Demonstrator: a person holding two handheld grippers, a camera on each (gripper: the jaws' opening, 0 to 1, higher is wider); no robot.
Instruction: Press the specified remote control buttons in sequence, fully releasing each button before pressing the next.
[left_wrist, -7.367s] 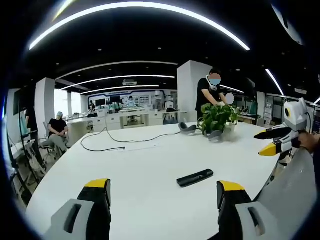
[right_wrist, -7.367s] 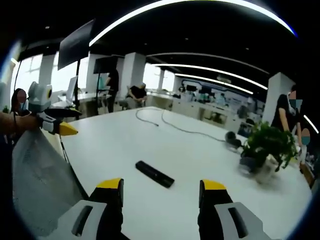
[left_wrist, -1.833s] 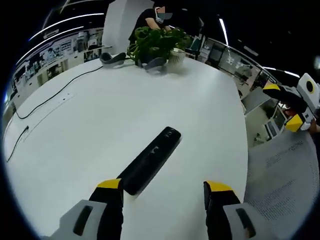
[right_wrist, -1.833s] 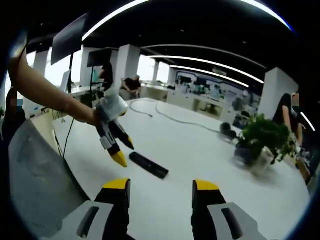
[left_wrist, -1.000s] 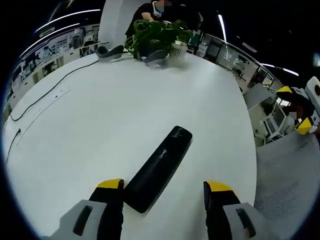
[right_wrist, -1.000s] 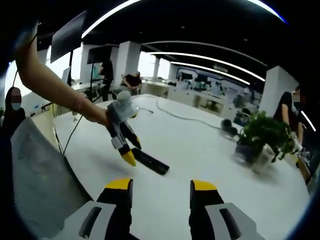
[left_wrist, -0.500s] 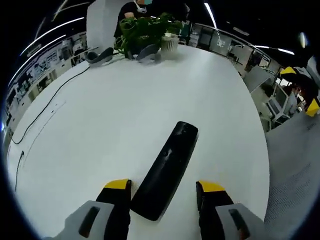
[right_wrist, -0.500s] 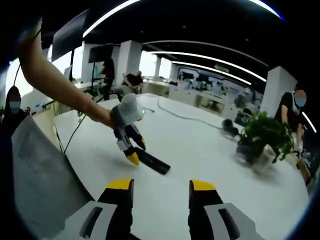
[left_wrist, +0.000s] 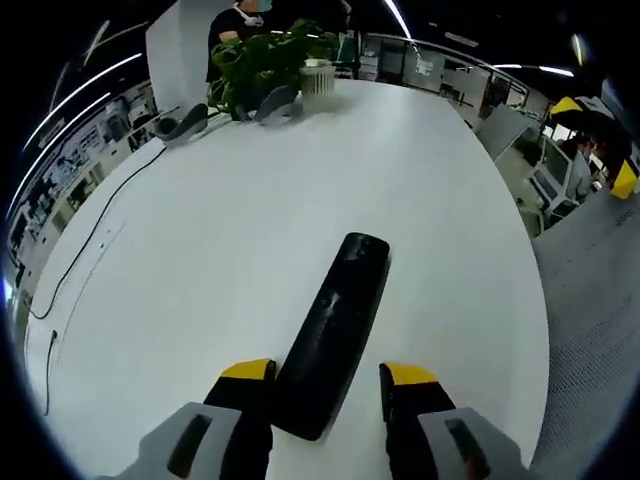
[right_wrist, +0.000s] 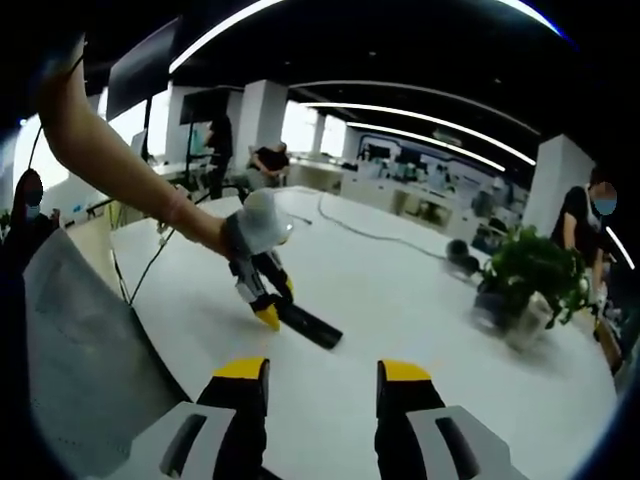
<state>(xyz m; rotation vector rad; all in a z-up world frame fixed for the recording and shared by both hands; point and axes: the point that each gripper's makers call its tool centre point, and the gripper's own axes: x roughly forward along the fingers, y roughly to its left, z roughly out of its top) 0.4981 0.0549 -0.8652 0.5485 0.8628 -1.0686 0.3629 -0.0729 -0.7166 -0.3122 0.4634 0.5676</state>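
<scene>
A black remote control (left_wrist: 340, 320) lies lengthwise on the white table (left_wrist: 200, 250). In the left gripper view its near end sits between the yellow-tipped jaws. My left gripper (left_wrist: 327, 372) is open, its jaws straddling that end closely with a thin gap on the right side. In the right gripper view a person's arm holds the left gripper (right_wrist: 266, 305) tilted down over the remote control (right_wrist: 310, 325). My right gripper (right_wrist: 320, 372) hangs open over the table's near edge, well short of the remote, with nothing between its jaws. The right gripper (left_wrist: 600, 140) also shows at the left gripper view's right edge.
A potted plant (left_wrist: 265, 60) and a grey headset (left_wrist: 180, 125) stand at the table's far side, with a black cable (left_wrist: 80, 260) trailing across the left. People sit and stand in the office behind. The plant (right_wrist: 535, 275) is right of the remote in the right gripper view.
The left gripper has come down and forward onto the remote's near end, and its jaws have narrowed around it. The right gripper has stayed nearly still.
</scene>
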